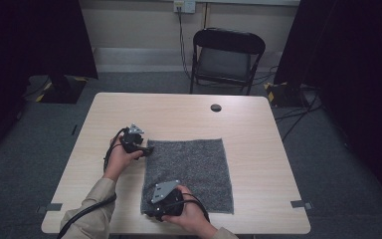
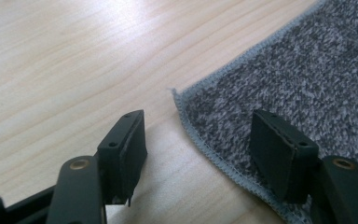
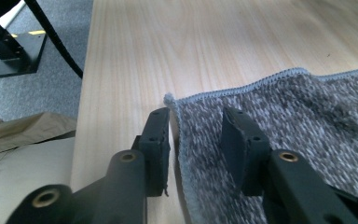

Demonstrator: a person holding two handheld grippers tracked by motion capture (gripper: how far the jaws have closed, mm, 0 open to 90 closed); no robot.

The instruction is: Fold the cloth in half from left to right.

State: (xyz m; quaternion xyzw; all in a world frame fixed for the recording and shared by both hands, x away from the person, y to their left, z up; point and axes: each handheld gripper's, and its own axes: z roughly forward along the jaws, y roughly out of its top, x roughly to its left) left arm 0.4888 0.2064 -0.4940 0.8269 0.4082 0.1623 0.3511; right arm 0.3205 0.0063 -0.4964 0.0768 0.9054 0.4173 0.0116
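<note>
While each gripper straddled a near-side corner, the grey speckled square cloth (image 1: 191, 174) lay at two o'clock of the unclenched left gripper (image 2: 200, 149) and twelve o'clock of the right gripper (image 3: 196, 140), whose jaws gaped, nothing clamped.

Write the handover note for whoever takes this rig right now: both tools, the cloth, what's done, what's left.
Left tool: open, straddling the cloth's far left corner, one pad on the cloth, one over the table.
Right tool: open, narrower gap, straddling the left edge at the near left corner; pads not pressing yet.
Cloth: grey, spread flat on the table, slight ripple by the right tool.
Done: both tools placed at the left corners.
Left: probably close on both corners, then lift or fold.
</note>
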